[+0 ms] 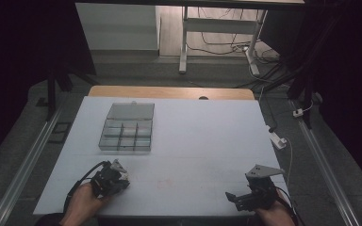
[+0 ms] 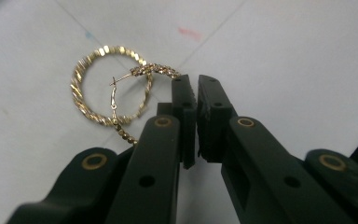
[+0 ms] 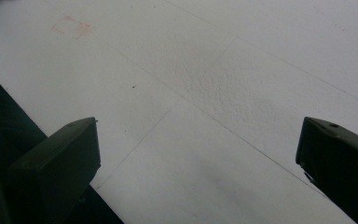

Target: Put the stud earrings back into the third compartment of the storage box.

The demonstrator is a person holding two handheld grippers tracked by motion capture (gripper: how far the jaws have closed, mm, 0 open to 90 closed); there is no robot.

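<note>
Left tongs [image 2: 196,86]: jaws nearly together, pinching a gold hoop earring [image 2: 109,88] at its edge.
Right tongs [image 3: 198,140]: jaws wide, nothing between.
Counter [image 1: 193,132]: white.

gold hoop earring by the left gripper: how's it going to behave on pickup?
The gold hoop earring is thin twisted wire, so probably very light and prone to swing. Its open clasp pin looks bendable. The left gripper pinches only its jewelled edge, so it may pivot or slip.

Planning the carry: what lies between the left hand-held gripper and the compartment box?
Bare white tabletop in the high view, between left hand-held gripper and compartment box.
</note>
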